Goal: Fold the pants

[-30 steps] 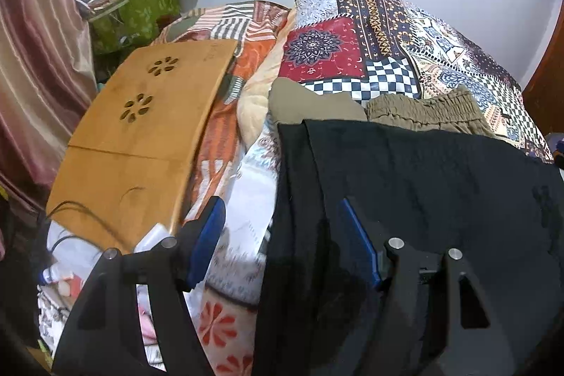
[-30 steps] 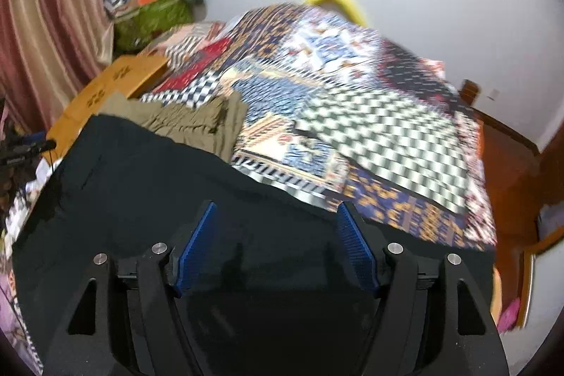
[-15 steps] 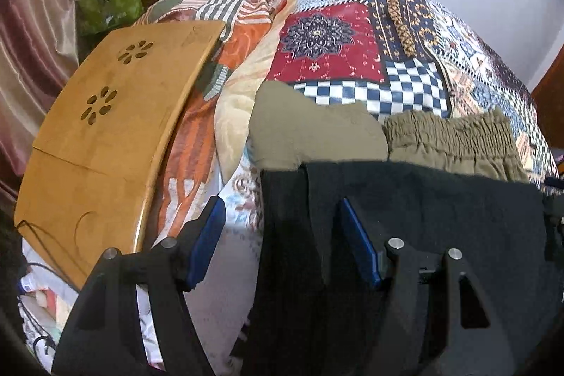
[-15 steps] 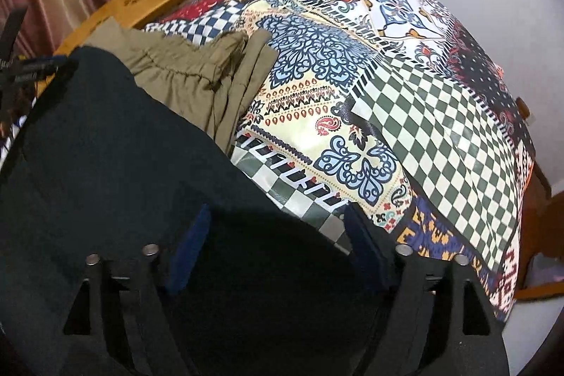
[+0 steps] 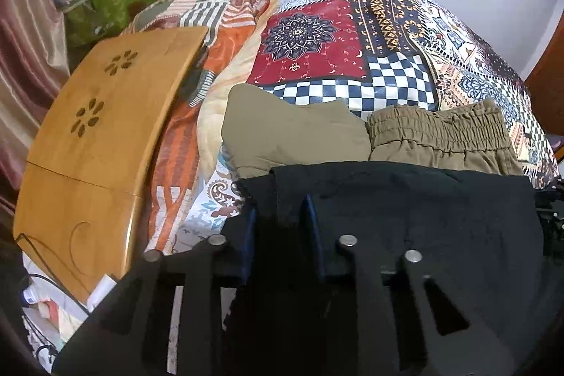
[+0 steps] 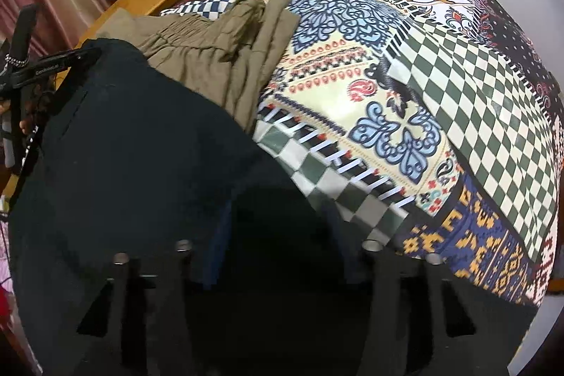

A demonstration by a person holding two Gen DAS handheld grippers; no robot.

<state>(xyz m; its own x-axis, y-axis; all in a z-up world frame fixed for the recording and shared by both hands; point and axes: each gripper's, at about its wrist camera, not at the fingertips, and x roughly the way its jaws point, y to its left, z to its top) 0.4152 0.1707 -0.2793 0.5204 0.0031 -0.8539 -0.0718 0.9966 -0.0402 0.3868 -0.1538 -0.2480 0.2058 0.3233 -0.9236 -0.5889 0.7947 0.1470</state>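
Observation:
Black pants [image 5: 405, 221] lie spread on the patterned bedspread [image 5: 345, 34], also in the right wrist view [image 6: 134, 143]. My left gripper [image 5: 282, 221] has narrowed its jaws around a fold at the pants' left corner. My right gripper [image 6: 282, 256] sits low over the pants' right part; its blue pads are dim in shadow and still stand wide apart. The left gripper's body shows at the left edge of the right wrist view [image 6: 46, 66].
Folded olive pants [image 5: 433, 136] lie just beyond the black pants, also in the right wrist view [image 6: 218, 48]. A wooden lap table [image 5: 102, 125] leans at the bed's left side. A green bag [image 5: 109, 2] and clutter sit by the curtain.
Both grippers have dropped lower onto the black pants. My left gripper's jaws have closed in from wide open onto the pants' left corner fold.

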